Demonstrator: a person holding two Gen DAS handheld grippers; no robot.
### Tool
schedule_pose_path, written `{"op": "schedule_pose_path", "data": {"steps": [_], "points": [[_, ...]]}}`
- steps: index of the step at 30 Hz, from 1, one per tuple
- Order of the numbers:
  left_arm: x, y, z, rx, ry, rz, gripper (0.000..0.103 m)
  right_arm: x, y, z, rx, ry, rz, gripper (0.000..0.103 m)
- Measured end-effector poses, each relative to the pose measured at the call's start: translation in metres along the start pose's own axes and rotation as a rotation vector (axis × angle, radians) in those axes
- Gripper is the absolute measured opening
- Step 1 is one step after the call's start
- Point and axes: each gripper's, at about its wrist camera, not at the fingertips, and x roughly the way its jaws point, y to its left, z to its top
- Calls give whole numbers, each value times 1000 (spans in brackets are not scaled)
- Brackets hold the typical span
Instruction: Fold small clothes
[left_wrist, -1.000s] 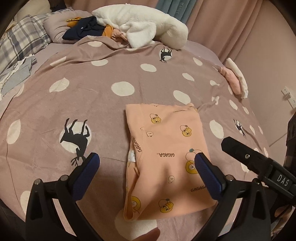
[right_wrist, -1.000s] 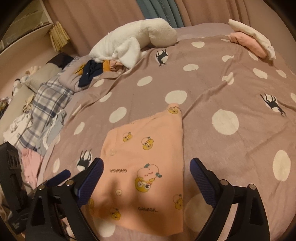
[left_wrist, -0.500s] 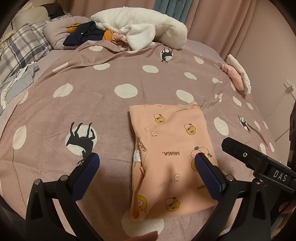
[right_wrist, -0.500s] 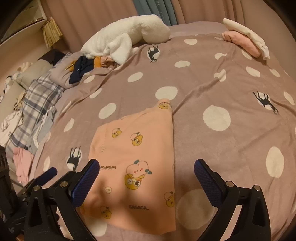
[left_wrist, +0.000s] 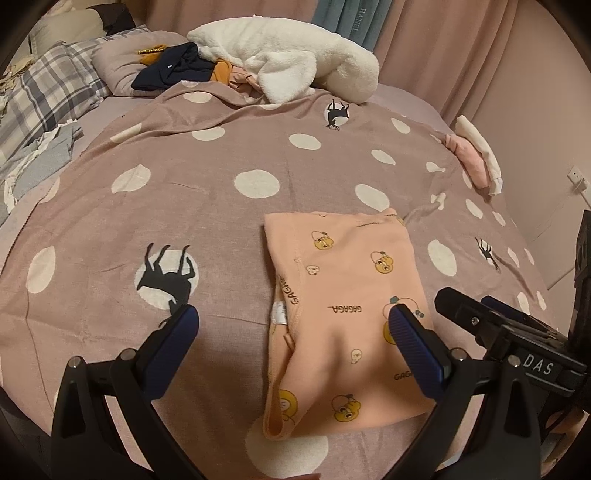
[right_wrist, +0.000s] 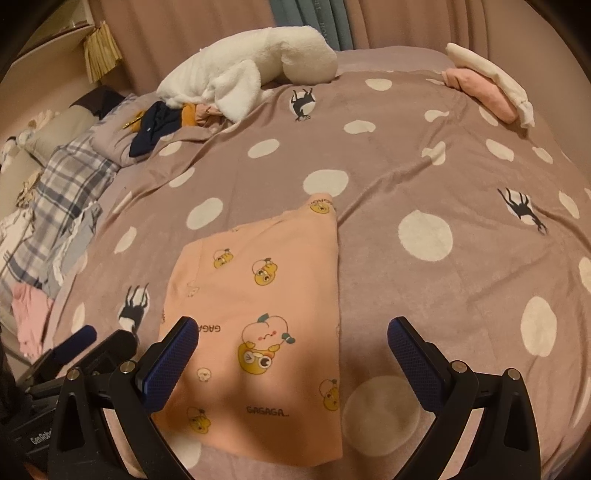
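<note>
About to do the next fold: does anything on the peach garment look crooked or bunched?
Mostly flat, but the peach garment is not squared. In the left wrist view its left edge gapes near the white tag, showing inner layers, and in the right wrist view its far corner pokes out. Both grippers are open, off the cloth.

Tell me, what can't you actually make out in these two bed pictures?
- Peach printed garment: near hem hidden behind the left gripper finger, left view.
- Clothes heap: partly buried under the white fleece, right view.
- Plaid pillow: cut by the left view's edge.
- Curtain lettering: too small.
</note>
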Motion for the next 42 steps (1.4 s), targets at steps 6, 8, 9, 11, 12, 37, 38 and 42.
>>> {"op": "schedule_pose_path", "data": {"steps": [6,8,9,11,12,37,38,42], "points": [[-1,0,-1,13,-5,0,103,1,2,0,-3,5,-6,102],[-1,-1,-1,17,-6,8,103,2,3,0,-7,6,-15,102],[0,-1,-1,18,-6,9,103,2,4,0,-7,5,-18,102],[0,-2,-2,21,-4,7,103,2,3,0,-6,6,-20,102],[0,-3,-2,24,-2,5,103,2,3,0,-5,7,-19,102],[3,-13,-5,77,0,32,103,3,1,0,6,13,-51,102],[3,-13,-5,77,0,33,103,3,1,0,5,13,-53,102],[3,-14,-6,82,-1,38,103,4,1,-1,5,18,-61,102]]}}
